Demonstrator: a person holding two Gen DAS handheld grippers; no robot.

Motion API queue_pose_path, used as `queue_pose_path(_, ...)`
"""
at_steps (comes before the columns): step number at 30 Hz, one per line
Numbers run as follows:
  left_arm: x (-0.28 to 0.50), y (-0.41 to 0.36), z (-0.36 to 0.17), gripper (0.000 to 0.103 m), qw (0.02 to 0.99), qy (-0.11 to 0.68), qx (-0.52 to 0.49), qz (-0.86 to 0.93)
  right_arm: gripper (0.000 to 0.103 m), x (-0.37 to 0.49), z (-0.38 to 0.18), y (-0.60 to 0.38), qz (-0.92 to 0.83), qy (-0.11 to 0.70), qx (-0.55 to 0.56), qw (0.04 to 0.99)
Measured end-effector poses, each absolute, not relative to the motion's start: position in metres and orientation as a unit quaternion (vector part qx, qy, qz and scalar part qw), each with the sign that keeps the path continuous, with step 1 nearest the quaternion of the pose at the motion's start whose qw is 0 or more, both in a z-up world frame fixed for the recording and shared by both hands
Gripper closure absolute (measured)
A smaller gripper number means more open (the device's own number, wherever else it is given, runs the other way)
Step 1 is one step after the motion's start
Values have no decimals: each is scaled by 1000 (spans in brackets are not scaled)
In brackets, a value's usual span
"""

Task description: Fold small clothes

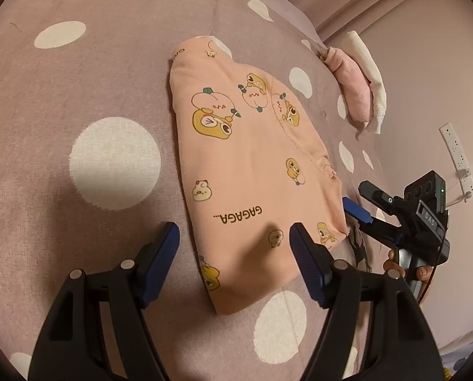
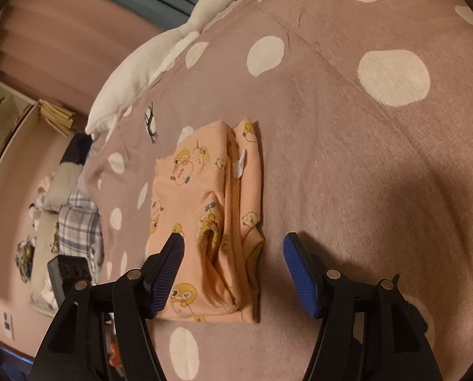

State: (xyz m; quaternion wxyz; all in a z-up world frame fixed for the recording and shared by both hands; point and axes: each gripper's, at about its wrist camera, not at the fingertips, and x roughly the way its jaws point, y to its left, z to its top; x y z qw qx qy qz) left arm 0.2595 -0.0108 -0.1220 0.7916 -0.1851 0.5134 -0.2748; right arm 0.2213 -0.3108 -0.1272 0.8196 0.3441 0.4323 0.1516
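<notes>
One folded garment [image 1: 252,165] (two stacked aside [image 1: 360,85]).

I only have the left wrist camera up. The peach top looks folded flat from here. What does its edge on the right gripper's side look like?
Observer: In the right wrist view the peach top shows several stacked layers along that edge, and they gape a little at the near end.
Operator: Is the right gripper holding it?
Observer: No. The right gripper is open. One finger is over the top's near corner and the other over the bedspread, and neither pad pinches the cloth.
Operator: Anything poking out of the fold?
Observer: Yes, a small white label sticks out between the layers towards the far end.
</notes>
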Motion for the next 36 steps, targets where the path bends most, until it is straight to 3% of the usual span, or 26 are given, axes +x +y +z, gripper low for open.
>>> queue_pose_path(36,277,-17,-125,31,792,515,-174,-278,38,247,-132,-300,161,450,326,816)
